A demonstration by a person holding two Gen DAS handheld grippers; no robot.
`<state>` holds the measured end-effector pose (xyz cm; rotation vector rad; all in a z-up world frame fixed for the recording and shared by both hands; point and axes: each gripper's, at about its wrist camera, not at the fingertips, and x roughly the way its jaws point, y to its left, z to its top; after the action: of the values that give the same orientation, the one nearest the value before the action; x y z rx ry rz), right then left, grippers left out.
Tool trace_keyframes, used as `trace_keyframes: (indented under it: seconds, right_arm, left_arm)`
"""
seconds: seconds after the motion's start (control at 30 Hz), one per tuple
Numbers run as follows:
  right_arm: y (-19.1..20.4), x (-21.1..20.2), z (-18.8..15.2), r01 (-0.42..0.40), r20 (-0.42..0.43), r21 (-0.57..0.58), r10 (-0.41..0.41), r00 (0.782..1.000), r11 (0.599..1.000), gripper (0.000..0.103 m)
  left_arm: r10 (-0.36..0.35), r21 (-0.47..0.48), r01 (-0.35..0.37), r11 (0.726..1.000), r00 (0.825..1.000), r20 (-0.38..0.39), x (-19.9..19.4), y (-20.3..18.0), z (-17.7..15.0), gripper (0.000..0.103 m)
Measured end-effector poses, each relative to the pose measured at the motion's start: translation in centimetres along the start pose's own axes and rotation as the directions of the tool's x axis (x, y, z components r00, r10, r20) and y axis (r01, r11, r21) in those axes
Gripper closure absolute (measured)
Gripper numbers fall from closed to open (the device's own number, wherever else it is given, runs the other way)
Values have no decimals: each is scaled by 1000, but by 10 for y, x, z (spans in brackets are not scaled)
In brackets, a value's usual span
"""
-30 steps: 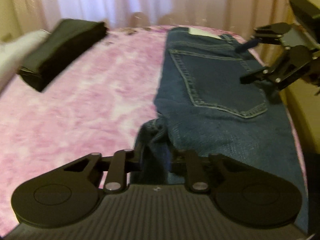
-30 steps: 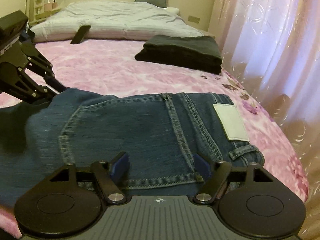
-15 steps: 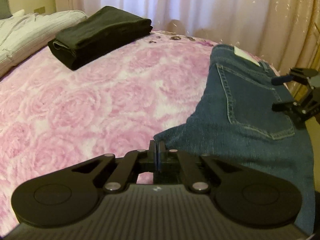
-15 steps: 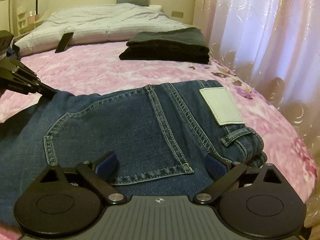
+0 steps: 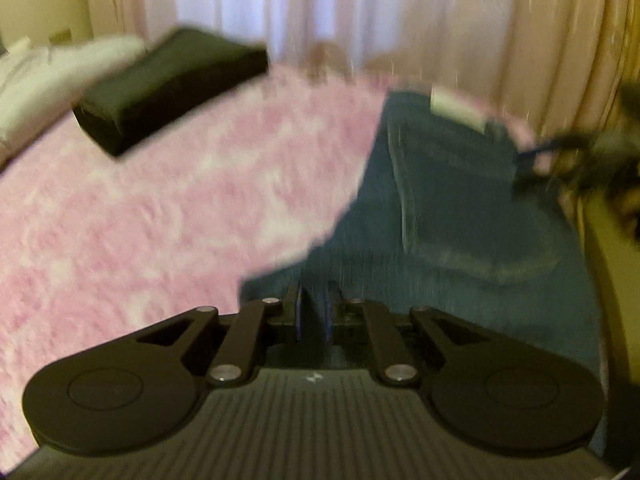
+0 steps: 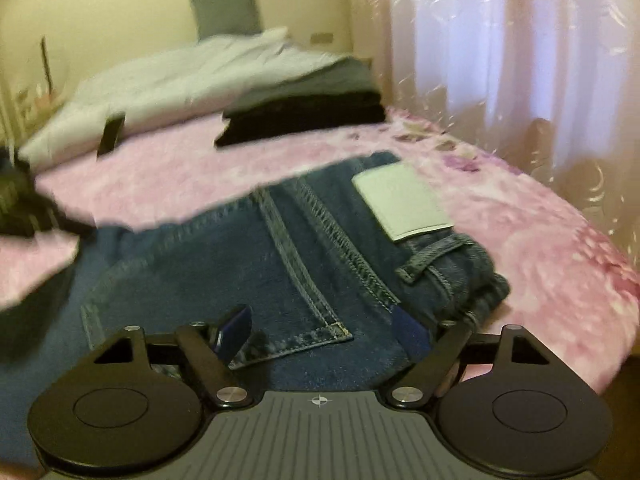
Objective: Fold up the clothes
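Note:
Blue jeans (image 5: pixel 452 216) lie folded on the pink bed cover, back pocket and white waist patch (image 6: pixel 400 200) facing up. My left gripper (image 5: pixel 313 312) is shut on a fold of the jeans at their near edge; the view is blurred by motion. My right gripper (image 6: pixel 324 326) is open, low over the back pocket (image 6: pixel 224 280) near the waistband, with denim between its blue pads. The right gripper also shows blurred at the right edge of the left wrist view (image 5: pixel 532 160).
A folded black garment (image 6: pixel 304 116) lies on the pink bed cover (image 5: pixel 160 208) toward the far side. A white duvet (image 6: pixel 180 80), a grey pillow and a dark phone-like object (image 6: pixel 110 134) lie beyond. Curtains (image 6: pixel 500 60) hang close along the bed's edge.
My left gripper was shut with nothing between its pads half a second ago; now it holds denim at the jeans' near edge. My right gripper has moved closer to the waistband, still open.

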<state>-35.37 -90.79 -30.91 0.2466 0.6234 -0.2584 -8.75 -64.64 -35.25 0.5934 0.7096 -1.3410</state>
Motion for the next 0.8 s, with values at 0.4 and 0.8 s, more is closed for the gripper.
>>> trace_keyframes:
  seconds: [0.4,0.8]
  right_arm:
    - [-80,12,6,3,73,424,-38,997,906,28]
    - [-53,8,22,156,-2,141,-158,987,978,57]
  left_arm:
    - [-62,-42,68,997,988,140,-27,-27,11,93]
    - [-146,155,133,979,987,70,8,-111,13,94]
